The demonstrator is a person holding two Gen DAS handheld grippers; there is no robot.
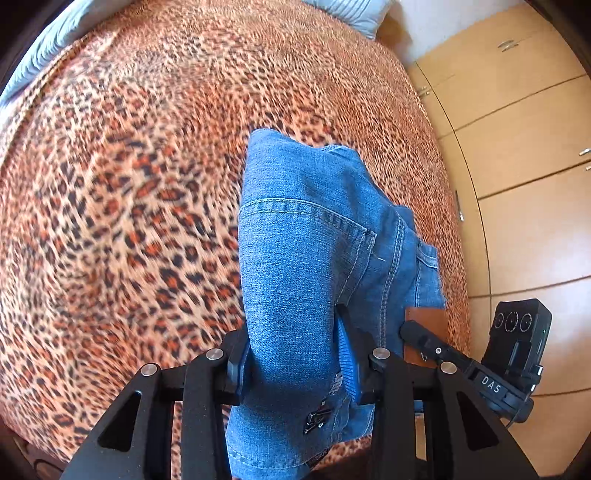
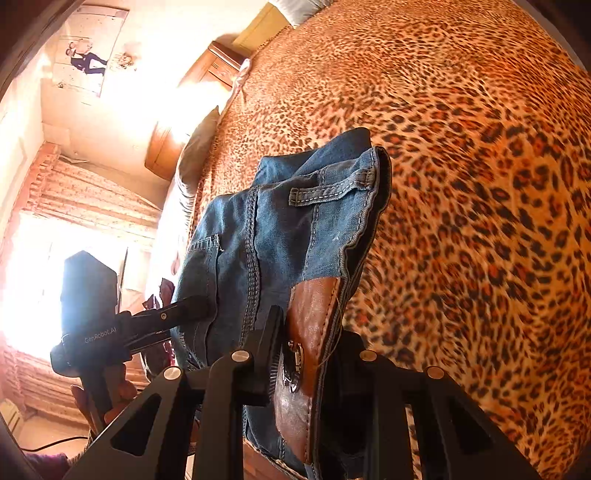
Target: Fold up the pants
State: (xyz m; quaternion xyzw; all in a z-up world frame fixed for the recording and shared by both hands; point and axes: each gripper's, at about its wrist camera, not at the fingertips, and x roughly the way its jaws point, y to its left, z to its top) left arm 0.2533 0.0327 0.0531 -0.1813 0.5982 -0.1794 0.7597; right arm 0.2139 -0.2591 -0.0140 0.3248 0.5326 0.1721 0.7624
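You are in a home bedroom. A bed (image 1: 147, 147) fills most of both views under a leopard-print blanket (image 2: 480, 184), with a grey pillow (image 1: 347, 14) at its head. Beside it stand tall wooden wardrobe doors (image 1: 517, 129) with metal handles. A curtained window (image 2: 74, 221) glows bright, and a picture (image 2: 88, 55) hangs on the wall.

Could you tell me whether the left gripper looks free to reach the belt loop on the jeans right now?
Probably not: the left gripper is already shut on the jeans, so it would have to let go before reaching the belt loop.
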